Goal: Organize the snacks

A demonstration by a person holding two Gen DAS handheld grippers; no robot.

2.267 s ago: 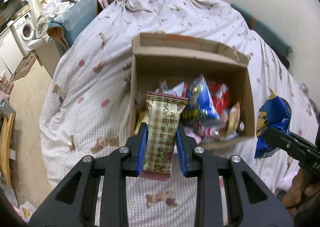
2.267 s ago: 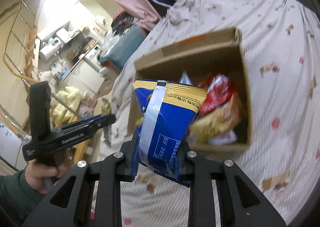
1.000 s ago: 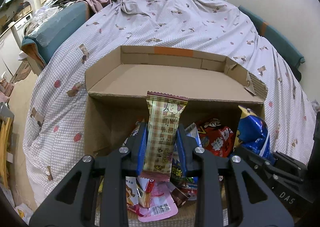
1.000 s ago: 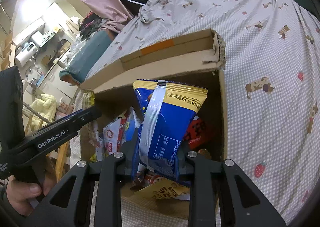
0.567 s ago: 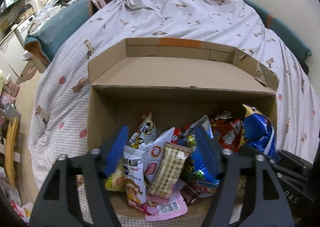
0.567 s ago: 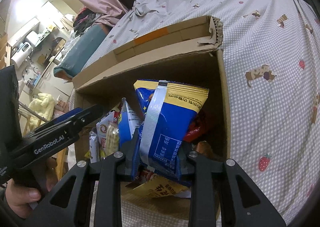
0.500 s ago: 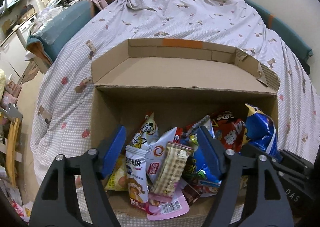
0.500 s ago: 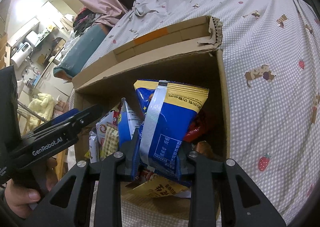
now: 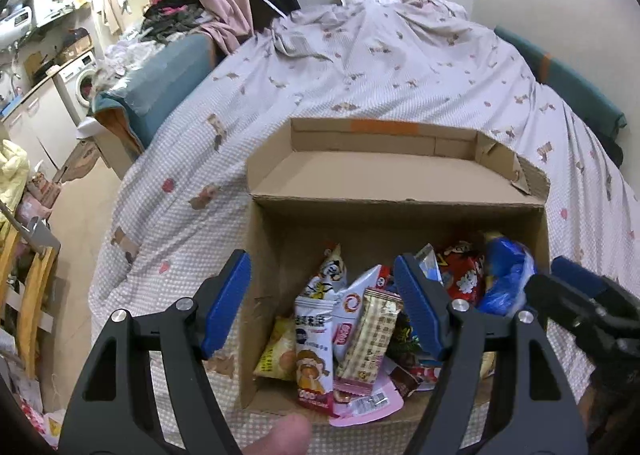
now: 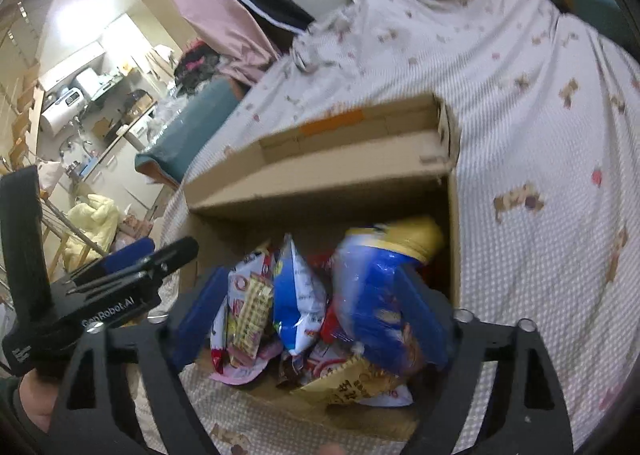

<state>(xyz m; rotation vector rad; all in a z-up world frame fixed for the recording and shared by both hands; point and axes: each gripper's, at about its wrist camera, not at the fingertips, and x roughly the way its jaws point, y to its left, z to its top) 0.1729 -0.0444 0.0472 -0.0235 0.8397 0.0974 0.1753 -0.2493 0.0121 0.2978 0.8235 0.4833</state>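
From the left wrist camera, the left gripper [image 9: 322,301] hangs above the near-left part of an open cardboard box [image 9: 400,219] that sits on a bed [image 9: 400,67] covered in a checked, patterned sheet. Its blue-padded jaws are spread wide and hold nothing. Below them, a tan plaid wafer packet [image 9: 370,339] lies propped among other snack packets heaped along the box's near wall, with a white cartoon-printed packet [image 9: 314,335] touching its left side. A blue chip bag [image 9: 506,275] stands in the box's right corner beside red packets [image 9: 462,275], and the right gripper [image 9: 576,297] shows at the right edge, just beside that bag. A washing machine [image 9: 82,85] stands well apart at the left of the room.

From the right wrist camera, blurred by motion, the right gripper [image 10: 316,319] is over the box's [image 10: 320,183] near-right corner with its jaws parted wide. The blue chip bag [image 10: 380,295] sits between them, against the right wall of the box, not visibly clamped. The wafer packet [image 10: 252,313] leans among the snacks toward the left, and the left gripper [image 10: 132,259] appears at the left edge, held in the person's hand.
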